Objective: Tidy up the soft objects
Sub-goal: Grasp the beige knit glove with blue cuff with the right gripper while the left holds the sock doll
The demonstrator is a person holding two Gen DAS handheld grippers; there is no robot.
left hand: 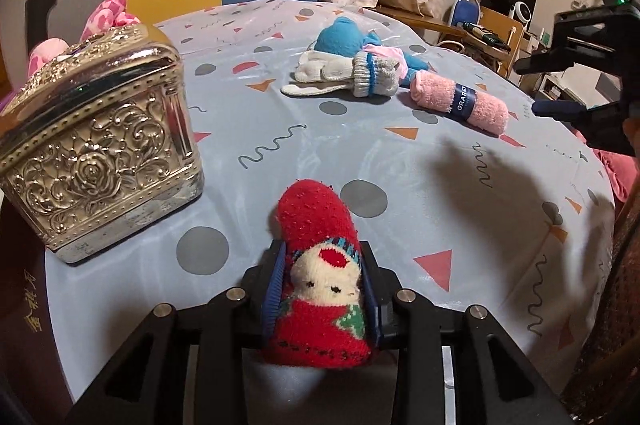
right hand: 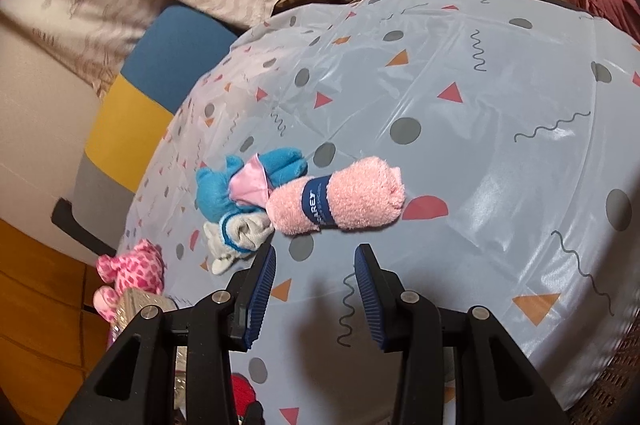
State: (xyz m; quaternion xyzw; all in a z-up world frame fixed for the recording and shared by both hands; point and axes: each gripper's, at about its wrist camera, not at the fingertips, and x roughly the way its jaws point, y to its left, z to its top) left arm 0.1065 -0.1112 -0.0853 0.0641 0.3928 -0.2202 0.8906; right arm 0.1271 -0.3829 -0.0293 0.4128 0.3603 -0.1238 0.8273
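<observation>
Left gripper (left hand: 325,289) angled down, gripping red sock (left hand: 320,289)

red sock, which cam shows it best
The left wrist view: the red sock fills the foreground between the left gripper pads, doll face pattern clear. The right wrist view catches only a red scrap of it at the bottom edge.

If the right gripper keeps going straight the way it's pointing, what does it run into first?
Probably the rolled pink towel. It lies just ahead of the right gripper, in line with the gap between its open, empty fingers. Depth is unclear, so it may first touch the bare tablecloth just short of the towel.
</observation>
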